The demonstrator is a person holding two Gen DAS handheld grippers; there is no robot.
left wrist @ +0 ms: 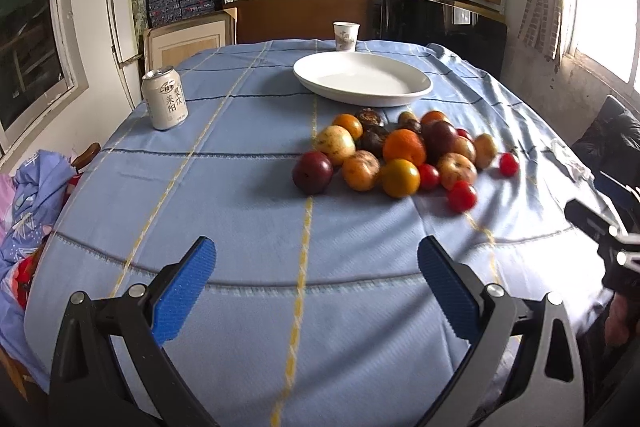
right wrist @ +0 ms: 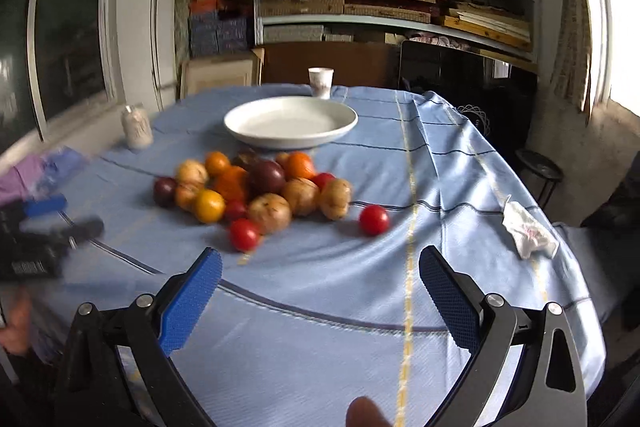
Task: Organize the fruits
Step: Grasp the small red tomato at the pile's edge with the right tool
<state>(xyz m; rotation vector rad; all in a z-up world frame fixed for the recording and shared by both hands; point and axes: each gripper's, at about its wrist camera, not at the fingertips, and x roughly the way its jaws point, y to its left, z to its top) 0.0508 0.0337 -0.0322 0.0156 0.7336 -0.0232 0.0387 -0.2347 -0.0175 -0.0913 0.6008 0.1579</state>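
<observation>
Left wrist view: the left gripper (left wrist: pixel 316 283) hovers low over the blue tablecloth (left wrist: pixel 240 211), jaws spread wide with nothing between them.
Right wrist view: the right gripper (right wrist: pixel 320 287) is likewise spread wide and empty; this view is somewhat blurred.
Fruit pile: the fruits (left wrist: pixel 400 155) lie heaped on the cloth at about 1 o'clock from the left gripper, and at about 11 o'clock from the right one (right wrist: pixel 256 191).
Strays: one small red fruit (right wrist: pixel 374 220) sits apart from the heap at 12 o'clock in the right view; another red one (left wrist: pixel 462 196) lies at the heap's near edge.
Plate: the white plate (left wrist: pixel 416 89) stands just beyond the pile, toward 12 o'clock, and holds nothing.
Bystanders: a drink can (left wrist: pixel 164 97) at 10 o'clock and a paper cup (left wrist: pixel 345 35) behind the plate.
Progress: judged as not begun, since no fruit is on the plate or in either gripper.
Remaining: probably every fruit must be carried to the plate.
</observation>
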